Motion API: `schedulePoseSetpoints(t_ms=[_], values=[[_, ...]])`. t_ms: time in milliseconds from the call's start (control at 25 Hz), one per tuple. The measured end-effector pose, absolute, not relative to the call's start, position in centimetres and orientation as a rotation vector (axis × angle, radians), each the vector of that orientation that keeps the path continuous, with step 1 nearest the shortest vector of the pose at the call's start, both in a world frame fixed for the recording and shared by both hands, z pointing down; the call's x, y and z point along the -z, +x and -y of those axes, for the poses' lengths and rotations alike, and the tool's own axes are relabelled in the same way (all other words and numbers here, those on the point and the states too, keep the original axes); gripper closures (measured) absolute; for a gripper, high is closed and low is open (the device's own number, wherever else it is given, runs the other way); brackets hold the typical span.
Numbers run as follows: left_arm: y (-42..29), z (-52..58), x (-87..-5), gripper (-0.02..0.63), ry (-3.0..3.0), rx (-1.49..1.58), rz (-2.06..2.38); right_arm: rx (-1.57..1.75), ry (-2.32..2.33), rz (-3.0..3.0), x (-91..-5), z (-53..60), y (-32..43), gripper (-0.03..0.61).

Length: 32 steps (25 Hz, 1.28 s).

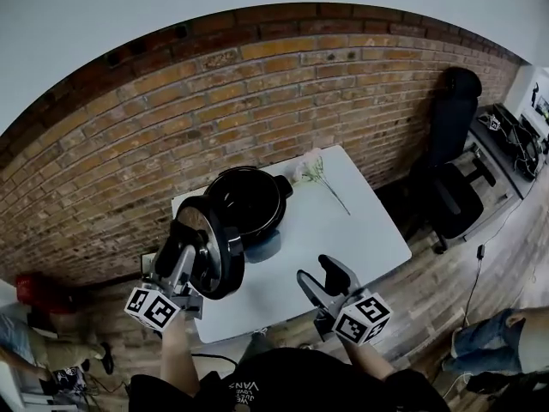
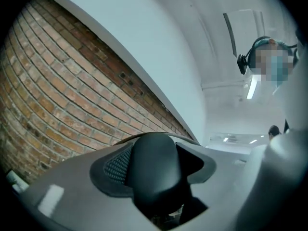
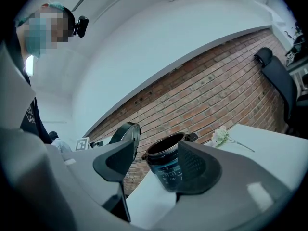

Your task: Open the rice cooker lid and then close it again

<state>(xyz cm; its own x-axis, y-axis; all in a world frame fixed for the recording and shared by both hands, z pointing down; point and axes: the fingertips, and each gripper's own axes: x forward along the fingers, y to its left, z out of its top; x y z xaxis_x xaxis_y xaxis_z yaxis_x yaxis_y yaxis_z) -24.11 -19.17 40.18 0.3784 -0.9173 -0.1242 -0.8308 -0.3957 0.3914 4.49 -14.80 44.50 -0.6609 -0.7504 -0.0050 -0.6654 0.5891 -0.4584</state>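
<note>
The right gripper (image 1: 324,278) hangs over the table's (image 1: 352,226) near edge. Its jaws are spread wide with nothing between them. In its own view they only frame the cooker (image 3: 166,166), which stands well beyond them.

The left gripper (image 1: 187,251) is over the table's left edge. In its own view the jaws are pressed together on a dark, rounded knob (image 2: 154,170) that fills the gap between them. From its place in the head view, this looks like the lid's handle.

The lid (image 1: 214,251) is up on its edge, tilted back toward the person. It sits just beside the near left of the cooker's rim. I cannot tell whether its lower edge touches the rim or is hinged to it.

The cooker (image 1: 247,200) stands toward the far left corner of the table. Its mouth is uncovered and the dark inner pot shows. A white flower (image 1: 313,172) lies near the far edge, toward the far right corner and apart from the cooker. Behind the table is a brick wall (image 1: 283,84), and a black chair (image 1: 455,144) stands off to the right.

As I judge it, the opening half of the task is done, because the lid is clear of the pot and firmly held. The closing half is left. The lid has to be swung down and seated flat on the rim, and then the left gripper has to let go.
</note>
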Motion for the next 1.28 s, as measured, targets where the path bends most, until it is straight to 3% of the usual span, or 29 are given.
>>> schedulePoseSetpoints(t_ms=[680,1280], values=[[-25.5,9.3,-46.2,0.336,2.075,0.563,1.752,0.667,-1.076,-2.703,-45.8,11.6,6.1,0.290],[-26.6,10.2,-44.9,0.336,2.069,0.585,1.786,0.668,-1.072,-2.693,-45.2,13.1,5.9,0.290]])
